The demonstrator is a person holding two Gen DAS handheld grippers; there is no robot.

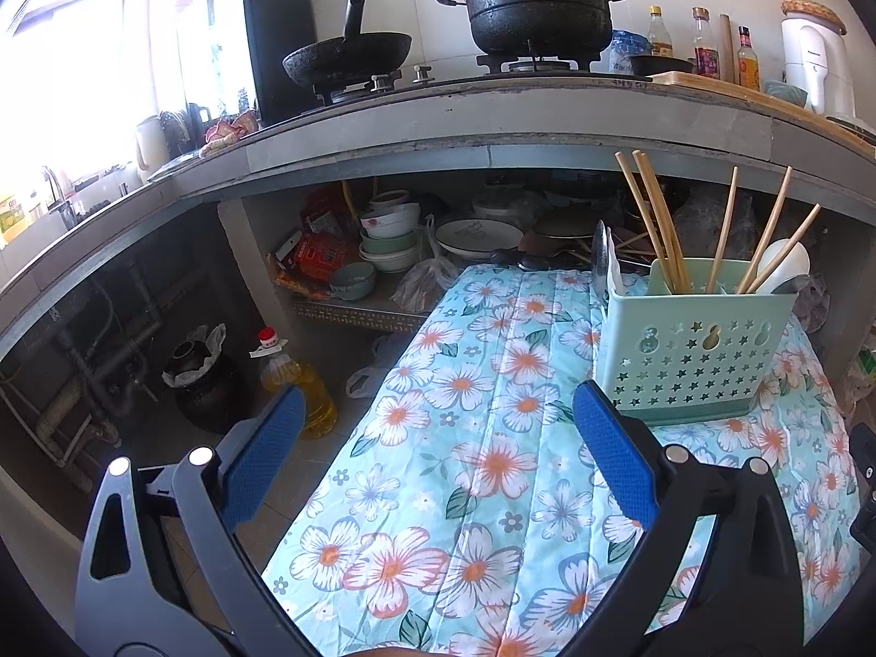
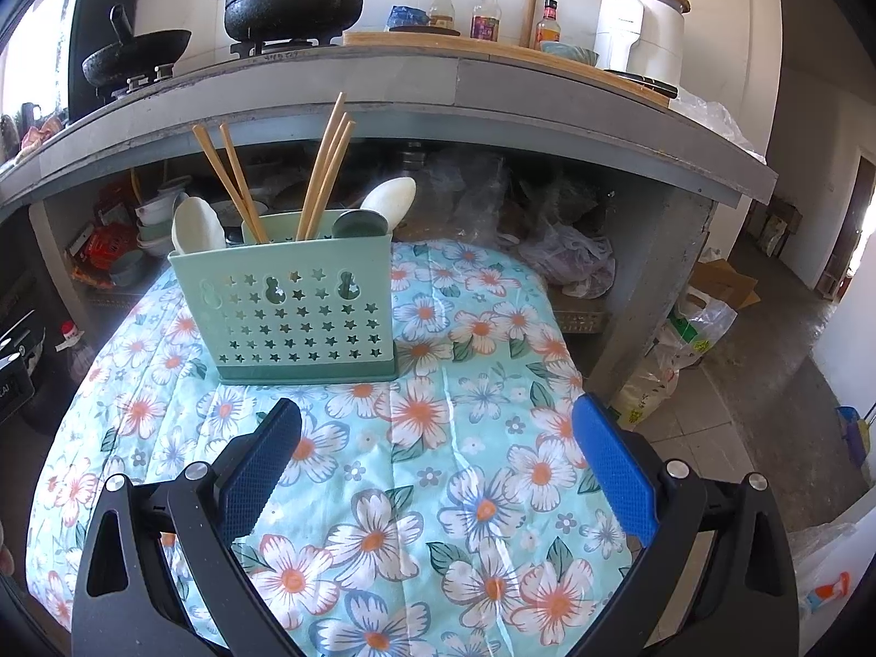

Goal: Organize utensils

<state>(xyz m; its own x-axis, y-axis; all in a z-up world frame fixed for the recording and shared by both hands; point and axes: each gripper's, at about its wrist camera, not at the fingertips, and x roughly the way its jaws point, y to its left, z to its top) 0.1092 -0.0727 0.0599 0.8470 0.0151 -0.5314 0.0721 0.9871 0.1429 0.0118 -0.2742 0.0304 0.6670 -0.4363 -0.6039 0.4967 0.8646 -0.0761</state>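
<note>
A mint-green perforated utensil caddy (image 1: 698, 350) (image 2: 298, 309) stands upright on a table covered with a floral cloth (image 1: 465, 465) (image 2: 438, 438). Wooden chopsticks (image 1: 654, 219) (image 2: 323, 169) and white spoons (image 1: 783, 265) (image 2: 194, 227) stick out of its top. A metal spoon (image 1: 601, 252) also rises at its left end. My left gripper (image 1: 438, 410) hovers open over the cloth, with the caddy just ahead to the right. My right gripper (image 2: 438, 421) is open too, the caddy ahead to its left. Nothing lies between either pair of fingers.
Behind the table runs a concrete counter (image 1: 493, 109) (image 2: 493, 82) with a wok (image 1: 345, 57), a black pot (image 1: 536, 5), bottles and a white appliance (image 2: 640, 27). Bowls and plates (image 1: 394, 241) are stacked under it. An oil bottle (image 1: 298, 378) and bags (image 2: 673, 350) stand on the floor.
</note>
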